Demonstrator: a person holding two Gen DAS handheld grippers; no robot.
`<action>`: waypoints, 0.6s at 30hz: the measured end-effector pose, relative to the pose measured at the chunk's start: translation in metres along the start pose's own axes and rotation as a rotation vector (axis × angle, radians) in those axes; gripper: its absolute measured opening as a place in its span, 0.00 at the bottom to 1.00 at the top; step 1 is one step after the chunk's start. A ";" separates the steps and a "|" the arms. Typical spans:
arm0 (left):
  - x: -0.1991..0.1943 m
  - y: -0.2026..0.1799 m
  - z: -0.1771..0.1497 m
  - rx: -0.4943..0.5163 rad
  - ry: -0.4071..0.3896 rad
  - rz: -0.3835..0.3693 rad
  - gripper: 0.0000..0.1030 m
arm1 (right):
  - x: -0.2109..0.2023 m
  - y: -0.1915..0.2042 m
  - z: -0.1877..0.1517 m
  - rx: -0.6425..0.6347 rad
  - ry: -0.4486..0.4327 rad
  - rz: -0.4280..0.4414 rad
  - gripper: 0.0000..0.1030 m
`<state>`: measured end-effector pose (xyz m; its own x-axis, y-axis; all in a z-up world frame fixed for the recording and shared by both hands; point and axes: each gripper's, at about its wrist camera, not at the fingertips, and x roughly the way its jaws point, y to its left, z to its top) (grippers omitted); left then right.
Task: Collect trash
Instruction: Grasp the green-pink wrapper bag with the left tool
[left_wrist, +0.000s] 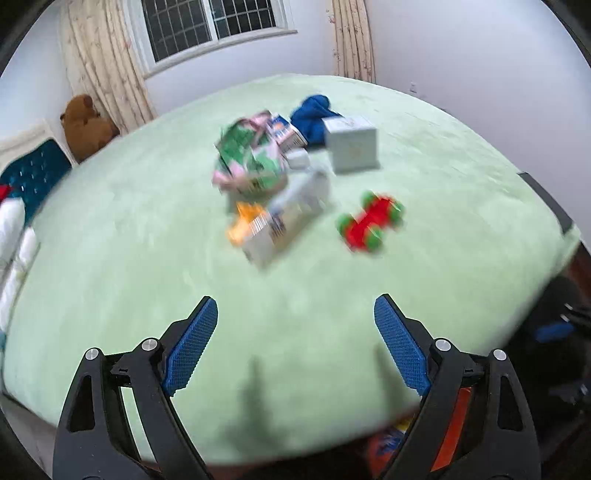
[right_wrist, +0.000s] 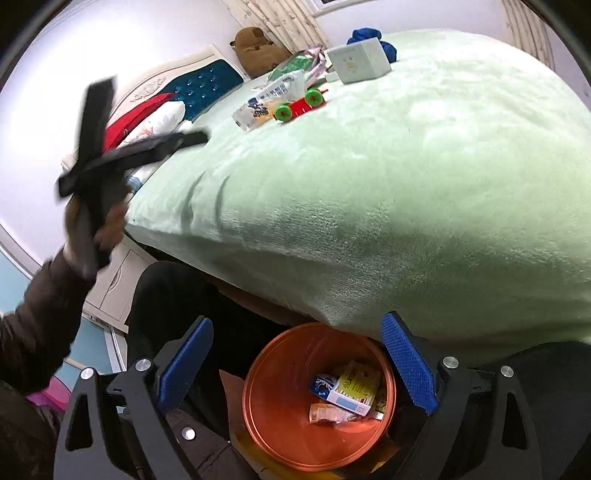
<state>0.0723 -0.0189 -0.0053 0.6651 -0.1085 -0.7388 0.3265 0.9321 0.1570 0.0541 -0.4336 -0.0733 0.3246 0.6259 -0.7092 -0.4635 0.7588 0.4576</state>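
Trash lies in a pile mid-bed: a green and pink wrapper (left_wrist: 247, 157), a clear snack bag with orange contents (left_wrist: 273, 225) and a small blue-white carton (left_wrist: 286, 131). My left gripper (left_wrist: 295, 314) is open and empty, above the green blanket (left_wrist: 129, 229), well short of the pile. My right gripper (right_wrist: 297, 328) is open and empty, above an orange bin (right_wrist: 273, 413) that holds several small boxes (right_wrist: 351, 387). The wrapper (right_wrist: 299, 62) and snack bag (right_wrist: 269, 99) also show in the right wrist view. The left gripper (right_wrist: 207, 138) appears there too, hovering over the bed's left edge.
A red toy car with green wheels (left_wrist: 371, 221), a pale box (left_wrist: 352, 147) and a blue cloth (left_wrist: 314, 114) lie by the pile. A brown teddy bear (left_wrist: 86, 123), a teal headboard (left_wrist: 33, 173) and white pillows (left_wrist: 11, 229) are at the left.
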 end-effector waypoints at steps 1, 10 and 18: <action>0.008 0.001 0.009 0.017 0.004 0.019 0.82 | -0.001 -0.001 0.000 0.002 -0.004 -0.001 0.88; 0.067 0.008 0.048 0.081 0.050 0.085 0.82 | -0.013 -0.013 0.008 0.032 -0.033 -0.014 0.88; 0.077 0.010 0.062 0.078 0.046 0.074 0.82 | -0.012 -0.022 0.014 0.061 -0.041 -0.006 0.88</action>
<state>0.1686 -0.0392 -0.0199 0.6586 -0.0228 -0.7521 0.3300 0.9071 0.2614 0.0722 -0.4553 -0.0676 0.3611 0.6272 -0.6901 -0.4108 0.7713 0.4861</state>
